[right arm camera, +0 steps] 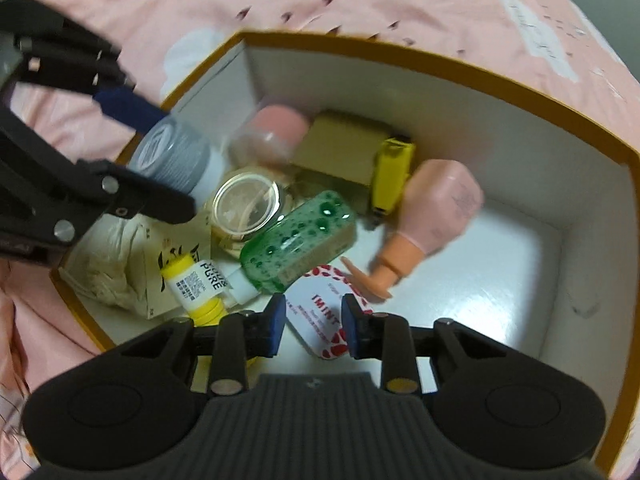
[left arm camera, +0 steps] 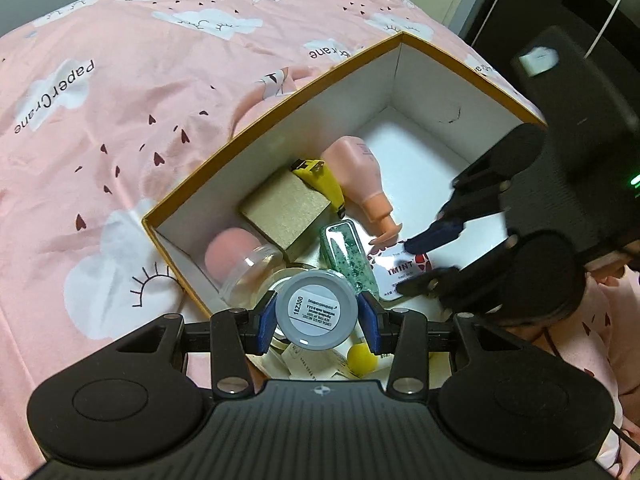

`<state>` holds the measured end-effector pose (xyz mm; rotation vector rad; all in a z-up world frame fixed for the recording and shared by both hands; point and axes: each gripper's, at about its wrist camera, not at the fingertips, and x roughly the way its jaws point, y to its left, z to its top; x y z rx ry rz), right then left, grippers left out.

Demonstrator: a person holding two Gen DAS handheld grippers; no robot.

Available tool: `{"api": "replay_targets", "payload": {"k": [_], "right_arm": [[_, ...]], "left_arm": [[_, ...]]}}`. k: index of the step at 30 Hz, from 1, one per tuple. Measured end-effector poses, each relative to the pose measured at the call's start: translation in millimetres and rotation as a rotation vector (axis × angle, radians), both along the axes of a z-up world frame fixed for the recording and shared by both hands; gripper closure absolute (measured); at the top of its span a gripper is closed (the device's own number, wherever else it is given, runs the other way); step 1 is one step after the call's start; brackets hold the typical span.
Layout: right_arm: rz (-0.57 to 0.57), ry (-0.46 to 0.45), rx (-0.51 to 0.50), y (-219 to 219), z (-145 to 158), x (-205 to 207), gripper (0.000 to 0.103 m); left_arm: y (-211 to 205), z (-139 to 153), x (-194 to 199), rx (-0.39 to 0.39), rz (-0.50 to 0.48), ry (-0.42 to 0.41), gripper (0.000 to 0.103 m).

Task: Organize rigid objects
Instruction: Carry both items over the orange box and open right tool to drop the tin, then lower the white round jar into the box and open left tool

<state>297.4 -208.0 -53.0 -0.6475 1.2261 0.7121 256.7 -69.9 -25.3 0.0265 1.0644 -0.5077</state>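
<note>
My left gripper [left arm camera: 317, 317] is shut on a grey-capped white jar [left arm camera: 317, 313], held over the near end of an orange-rimmed white box [left arm camera: 280, 102]; the jar also shows in the right wrist view [right arm camera: 176, 156]. My right gripper [right arm camera: 314, 326] is open just above a white IMINT tin [right arm camera: 326, 320] with red hearts on the box floor; the tin lies between its fingers without being clamped. In the box lie a green gel bottle [right arm camera: 300, 236], a pink pump bottle [right arm camera: 436, 216], a yellow tape measure [right arm camera: 392, 174], a gold box [right arm camera: 344, 148] and a clear glass jar [right arm camera: 246, 204].
The box sits on a pink bedsheet [left arm camera: 120, 120] with cloud prints. Also inside are a pink-lidded clear jar [right arm camera: 276, 128], a yellow-capped tube [right arm camera: 196, 284] and a crumpled cream bag [right arm camera: 108, 264]. The box's far right floor [right arm camera: 500, 272] is bare. Dark furniture [left arm camera: 580, 0] stands beyond the bed.
</note>
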Motion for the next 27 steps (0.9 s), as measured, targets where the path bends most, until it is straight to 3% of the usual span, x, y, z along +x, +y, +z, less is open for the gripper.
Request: {"api": "replay_targets", "payload": {"k": [4,10,13,15,18,22,27], "right_arm": [[0.094,0.039,-0.077,17,-14,1,0.080],[0.200,-0.044,-0.219,28,-24,-6,0.080],[0.154,-0.027,-0.210,21,-21,1,0.081],[0.128,-0.029,-0.199,13,-15,5,0.087],[0.034,-0.064,-0.128,-8,7,13,0.086],[-0.040,-0.126,-0.085,-35,29,22,0.077],[-0.107,-0.152,-0.003,-58,45,20,0.064]], "left_arm": [[1,-3,3,0.004,0.004,0.006,0.055],[-1,-6,7,-0.014,-0.004,0.018,0.055],[-5,-5,8,-0.044,-0.022,0.020,0.055],[-10,-3,8,-0.070,-0.041,0.023,0.055],[-20,-2,10,-0.113,-0.066,0.047,0.054],[-42,-8,15,-0.162,-0.090,0.106,0.054],[-62,-26,30,-0.262,-0.018,0.223,0.055]]}}
